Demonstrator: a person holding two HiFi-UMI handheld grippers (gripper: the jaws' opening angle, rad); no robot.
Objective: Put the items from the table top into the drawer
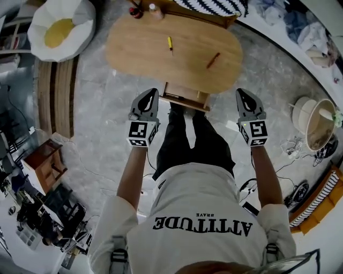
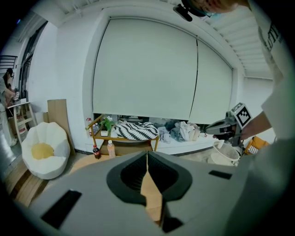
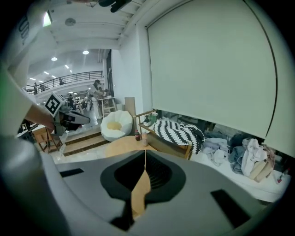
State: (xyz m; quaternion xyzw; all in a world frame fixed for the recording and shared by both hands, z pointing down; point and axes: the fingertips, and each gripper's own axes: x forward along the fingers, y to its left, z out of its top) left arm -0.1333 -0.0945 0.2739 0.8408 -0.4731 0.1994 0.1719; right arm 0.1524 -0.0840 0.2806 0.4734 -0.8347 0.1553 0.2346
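An oval wooden table (image 1: 139, 53) lies ahead in the head view. On it are a yellow pen (image 1: 170, 43) near the middle and a reddish-brown pen (image 1: 213, 60) to its right. A wooden drawer (image 1: 185, 97) sticks out a little under the table's near edge. My left gripper (image 1: 151, 92) hangs just left of the drawer and my right gripper (image 1: 240, 92) just right of it, both off the table's near edge. In the gripper views, the left gripper (image 2: 147, 156) and the right gripper (image 3: 145, 154) each have jaws closed together, with nothing between them.
A white beanbag (image 1: 60, 29) with a yellow cushion sits at the far left. Two bottles (image 1: 144, 9) stand at the table's far end, by a wooden bench with a striped cushion (image 2: 136, 130). A pale basket (image 1: 316, 123) stands right, a small wooden stool (image 1: 45, 160) left.
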